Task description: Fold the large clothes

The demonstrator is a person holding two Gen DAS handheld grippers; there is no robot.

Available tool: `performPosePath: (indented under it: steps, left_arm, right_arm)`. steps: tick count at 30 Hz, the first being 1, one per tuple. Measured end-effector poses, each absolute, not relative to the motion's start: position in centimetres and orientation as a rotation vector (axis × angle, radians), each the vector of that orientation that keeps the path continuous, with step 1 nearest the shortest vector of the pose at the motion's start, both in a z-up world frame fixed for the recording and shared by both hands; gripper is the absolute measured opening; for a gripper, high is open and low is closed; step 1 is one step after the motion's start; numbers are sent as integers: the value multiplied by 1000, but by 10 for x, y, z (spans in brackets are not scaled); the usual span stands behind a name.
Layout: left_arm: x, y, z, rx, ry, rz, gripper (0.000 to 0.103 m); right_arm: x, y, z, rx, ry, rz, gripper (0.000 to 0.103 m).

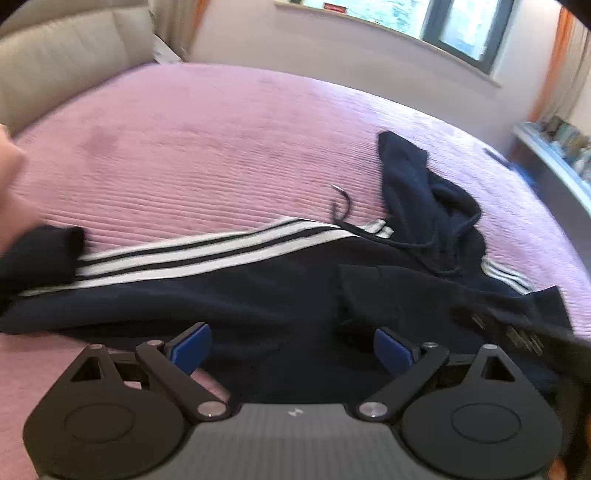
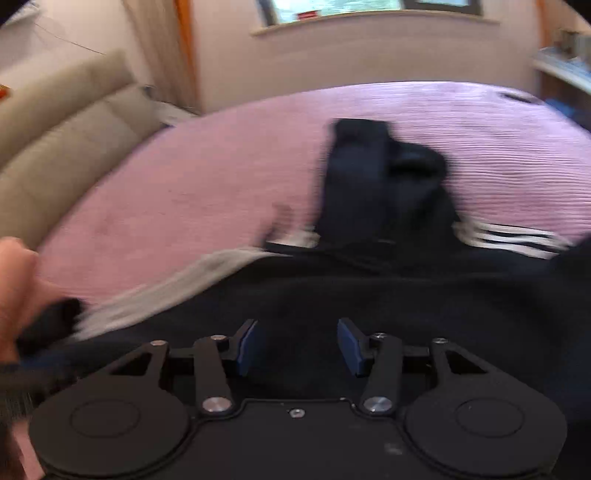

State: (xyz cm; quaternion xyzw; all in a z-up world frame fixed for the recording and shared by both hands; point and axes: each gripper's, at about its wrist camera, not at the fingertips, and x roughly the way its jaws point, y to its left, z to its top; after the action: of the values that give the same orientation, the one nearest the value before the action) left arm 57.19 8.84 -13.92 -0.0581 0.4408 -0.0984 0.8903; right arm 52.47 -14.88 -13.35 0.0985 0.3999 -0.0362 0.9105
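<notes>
A dark navy hooded jacket (image 1: 295,295) with three white stripes on its sleeve (image 1: 207,254) lies spread on the pink bedspread (image 1: 203,147). Its hood (image 1: 417,192) points toward the far side, with a drawstring (image 1: 341,206) loose beside it. My left gripper (image 1: 291,347) is open just above the jacket's body, blue pads wide apart, holding nothing. In the blurred right wrist view the jacket (image 2: 369,295) fills the foreground, hood (image 2: 373,173) beyond. My right gripper (image 2: 299,347) is open over the dark fabric, empty.
A beige padded headboard (image 1: 55,62) stands at the far left. A window (image 1: 436,26) is in the back wall. A shelf with items (image 1: 561,151) runs along the right. A hand (image 1: 11,184) shows at the left edge, near the sleeve cuff.
</notes>
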Motion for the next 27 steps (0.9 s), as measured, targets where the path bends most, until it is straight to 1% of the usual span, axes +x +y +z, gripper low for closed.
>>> performPosePath:
  steps: [2, 3, 5, 6, 9, 11, 12, 13, 15, 18, 21, 23, 25, 27]
  left_arm:
    - [589, 79, -155, -174, 938, -276, 93]
    - [597, 75, -161, -207, 947, -302, 90]
    - [615, 64, -177, -272, 981, -347, 89]
    - [622, 57, -186, -294, 1017, -360, 86]
    - [642, 41, -214, -349, 1119, -385, 71]
    - [646, 35, -222, -348, 1113, -361, 67]
    - [645, 31, -221, -326, 1083, -356, 48]
    - [645, 26, -219, -281, 1054, -363, 13]
    - [646, 20, -215, -236, 1040, -358, 10]
    - [638, 30, -189, -279, 929, -398, 9]
    - [631, 52, -159, -323, 832, -385, 9]
    - [628, 71, -145, -303, 795, -309, 9]
    - [626, 93, -147, -280, 804, -226, 10]
    - [631, 105, -170, -227, 917, -188, 13]
  right_arm:
    - [511, -173, -138, 146, 847, -193, 46]
    - [505, -187, -142, 131, 862, -245, 44]
    - [492, -210, -153, 157, 890, -315, 42]
    - [489, -222, -157, 182, 902, -335, 42]
    - [489, -238, -170, 220, 933, -367, 42]
    - [488, -238, -176, 214, 951, -360, 42]
    - [491, -236, -179, 211, 960, -355, 42]
    - [493, -236, -181, 208, 966, -348, 42]
    - [501, -233, -183, 196, 972, -339, 42]
    - [508, -233, -176, 188, 958, -315, 42]
    - [509, -228, -167, 197, 944, -274, 42]
    - [513, -221, -166, 199, 950, -238, 42]
    - [513, -214, -167, 217, 967, -196, 42]
    - [515, -209, -170, 208, 993, -173, 42]
